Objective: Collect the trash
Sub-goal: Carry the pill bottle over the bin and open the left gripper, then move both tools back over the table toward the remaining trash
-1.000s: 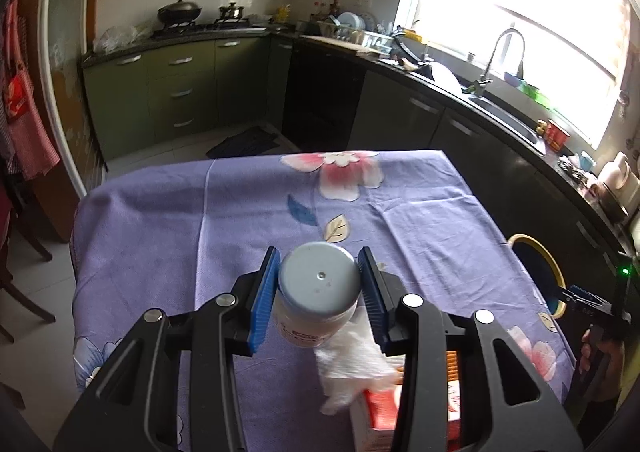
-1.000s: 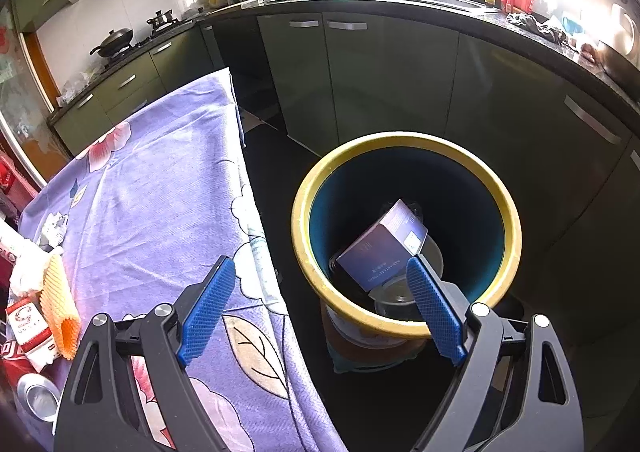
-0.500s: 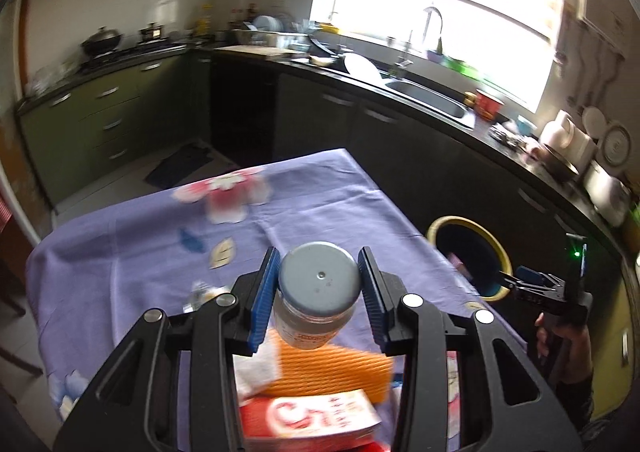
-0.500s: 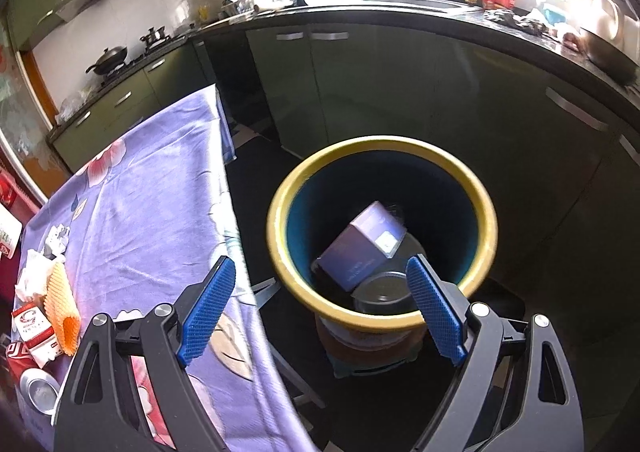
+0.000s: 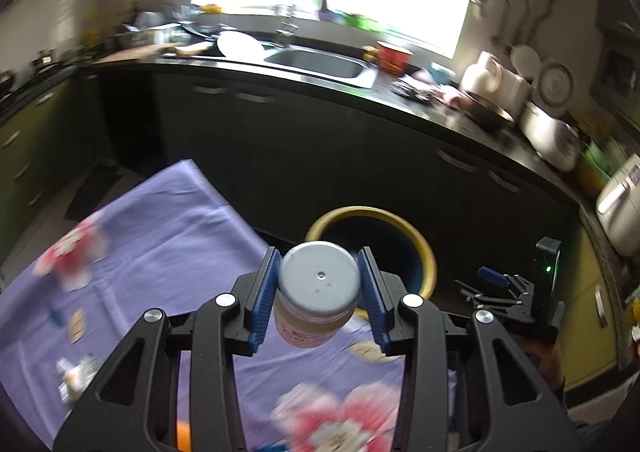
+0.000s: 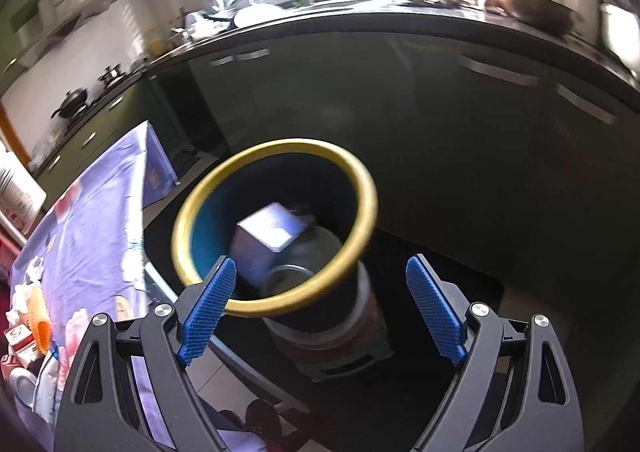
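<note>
Swung off the tabletop [image 5: 168,228] toward the one yellow-rimmed bin [image 5: 416,236] at frame centre, the left claw [image 5: 318,292] pinches one grey-lidded jar [image 5: 318,282] short of the rim, so an early release could bounce it out, while the right claw [image 6: 320,310] hangs spread and empty.

Grey-lidded jar [image 5: 318,294], pale beige body. Blue pads [image 6: 208,306] on black grippers. Bin [image 6: 276,228]: yellow rim, teal inside, purple box [image 6: 266,242] in it. Tablecloth [image 5: 160,244] purple with pink-red flowers, lower left of frame.
</note>
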Motion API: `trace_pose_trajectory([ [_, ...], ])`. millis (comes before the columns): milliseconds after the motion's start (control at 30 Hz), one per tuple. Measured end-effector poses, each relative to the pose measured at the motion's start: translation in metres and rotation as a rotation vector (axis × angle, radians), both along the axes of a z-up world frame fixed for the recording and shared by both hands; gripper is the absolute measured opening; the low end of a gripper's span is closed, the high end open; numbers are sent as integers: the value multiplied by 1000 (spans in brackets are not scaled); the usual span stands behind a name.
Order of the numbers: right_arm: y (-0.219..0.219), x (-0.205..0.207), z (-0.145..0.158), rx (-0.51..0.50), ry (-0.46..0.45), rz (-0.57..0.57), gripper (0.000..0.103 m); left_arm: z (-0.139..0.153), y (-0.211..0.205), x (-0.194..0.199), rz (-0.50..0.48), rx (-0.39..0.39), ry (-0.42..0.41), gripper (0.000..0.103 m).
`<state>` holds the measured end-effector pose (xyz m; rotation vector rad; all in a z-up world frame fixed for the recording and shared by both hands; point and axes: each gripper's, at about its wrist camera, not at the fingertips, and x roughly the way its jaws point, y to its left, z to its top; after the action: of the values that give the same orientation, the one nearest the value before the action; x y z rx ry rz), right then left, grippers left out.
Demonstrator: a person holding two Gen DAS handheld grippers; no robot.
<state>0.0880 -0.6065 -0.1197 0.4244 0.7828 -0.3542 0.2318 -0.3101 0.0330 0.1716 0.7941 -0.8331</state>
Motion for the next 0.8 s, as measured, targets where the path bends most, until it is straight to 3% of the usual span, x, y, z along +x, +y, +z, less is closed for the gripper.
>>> trace_pose_trajectory([
  [200,-23,-21,-12,30,17,-53,86,-31,-88,12,-93,41,32,39],
  [433,-30,-29,-21,42,35,-76,86,-69,-147,44,-78,80,48,40],
  [533,-28,-30,-20,45,36,-74,86,-75,-153,56,-32,88,50,57],
  [800,-20,-32,-19,56,25,-54,86,-21,-101,31,-15,-3,-12,62],
])
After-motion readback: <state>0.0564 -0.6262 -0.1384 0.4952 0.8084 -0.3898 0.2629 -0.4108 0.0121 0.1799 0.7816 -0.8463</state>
